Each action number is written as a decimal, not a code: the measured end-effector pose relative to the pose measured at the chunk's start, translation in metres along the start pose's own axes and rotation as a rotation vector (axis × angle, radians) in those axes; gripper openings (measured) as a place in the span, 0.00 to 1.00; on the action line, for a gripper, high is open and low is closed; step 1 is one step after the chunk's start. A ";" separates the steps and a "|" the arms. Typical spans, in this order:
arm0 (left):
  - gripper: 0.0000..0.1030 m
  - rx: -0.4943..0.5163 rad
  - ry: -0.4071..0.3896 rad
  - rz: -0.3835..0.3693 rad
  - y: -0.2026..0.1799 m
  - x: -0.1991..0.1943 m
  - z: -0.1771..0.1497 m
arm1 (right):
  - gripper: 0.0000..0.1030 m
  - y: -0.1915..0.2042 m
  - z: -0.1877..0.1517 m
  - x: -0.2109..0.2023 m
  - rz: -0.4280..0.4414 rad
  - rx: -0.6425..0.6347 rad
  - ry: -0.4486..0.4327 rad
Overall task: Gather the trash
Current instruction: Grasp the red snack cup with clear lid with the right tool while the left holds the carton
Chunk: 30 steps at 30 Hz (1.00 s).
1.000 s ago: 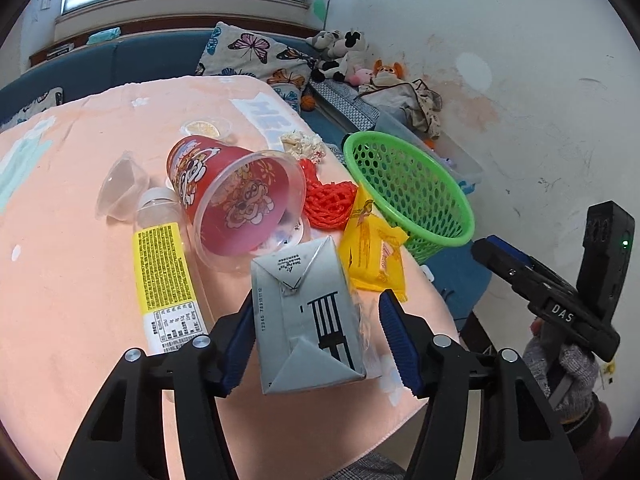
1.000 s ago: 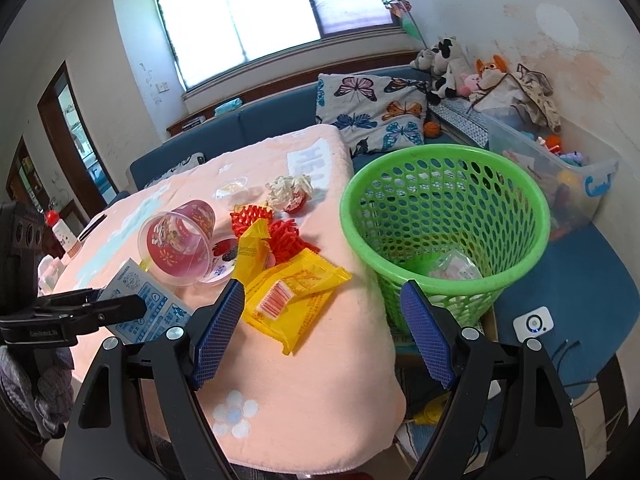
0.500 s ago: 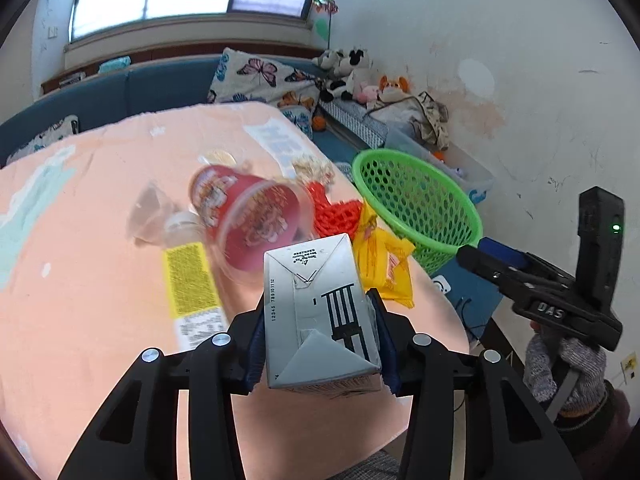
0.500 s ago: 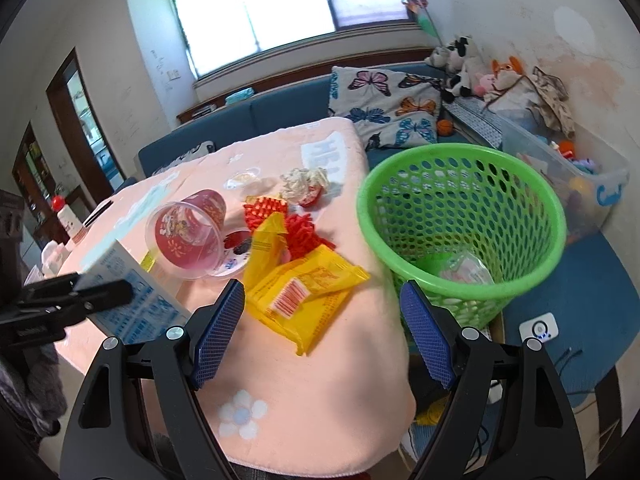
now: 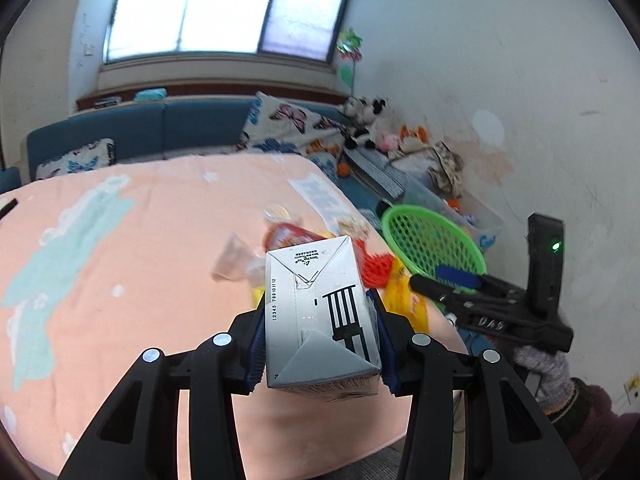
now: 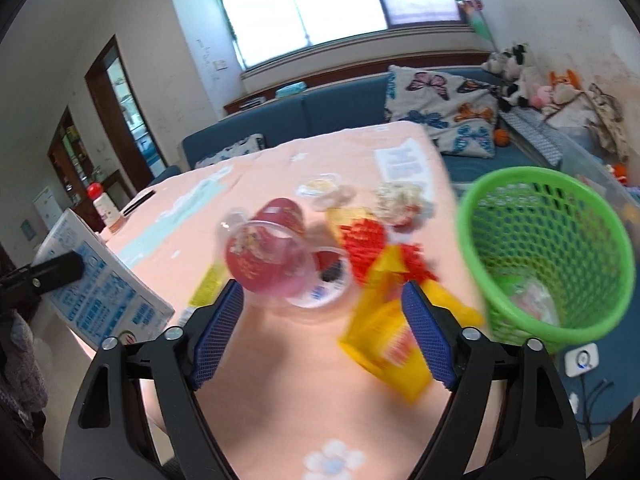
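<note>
Grey cardboard, stiff at the folds: that is the rectangular drink carton [image 5: 320,312] clamped between the blue pads of my left gripper [image 5: 320,344], lifted clear of the peach-coloured tablecloth [image 5: 120,260]. My pads press its two long side faces near the base, the flat sealed end facing me. It looks light and probably empty, so I judge a moderate squeeze is enough; harder and the walls would buckle. The printed skin seems smooth, so the flat faces are the right hold, not the corners.

My right gripper [image 6: 320,332] has just been widening its jaws, and they stand apart with nothing between the pads. It hovers over the near part of the litter pile: a red printed clear plastic cup [image 6: 268,260] lying on its side, a yellow crinkly snack wrapper [image 6: 384,336] just right of it, red netting [image 6: 366,240] behind. The wrapper looks limp and slippery; I would pinch it across a bunched fold.

To the right, off the table edge, stands the green mesh plastic basket [image 6: 472,216], some trash already in it, well apart from my carton.
</note>
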<state>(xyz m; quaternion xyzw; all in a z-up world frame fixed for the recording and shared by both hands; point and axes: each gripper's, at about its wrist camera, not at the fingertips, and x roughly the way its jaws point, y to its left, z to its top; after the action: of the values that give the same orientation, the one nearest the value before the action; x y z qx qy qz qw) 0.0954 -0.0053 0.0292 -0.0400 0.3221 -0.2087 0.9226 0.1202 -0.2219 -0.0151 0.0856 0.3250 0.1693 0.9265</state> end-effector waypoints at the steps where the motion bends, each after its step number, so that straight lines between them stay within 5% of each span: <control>1: 0.42 -0.006 -0.007 0.008 0.003 -0.003 0.001 | 0.83 0.004 0.002 0.004 0.005 -0.002 -0.001; 16: 0.42 -0.070 -0.010 0.049 0.040 -0.008 -0.004 | 0.96 0.039 0.014 0.069 0.037 0.010 0.023; 30: 0.42 -0.085 -0.004 0.052 0.045 -0.005 -0.009 | 0.96 0.037 0.016 0.102 0.040 0.013 0.069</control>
<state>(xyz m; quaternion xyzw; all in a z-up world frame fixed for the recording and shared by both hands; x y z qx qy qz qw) 0.1025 0.0387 0.0153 -0.0709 0.3300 -0.1706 0.9257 0.1954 -0.1505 -0.0509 0.0923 0.3559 0.1887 0.9106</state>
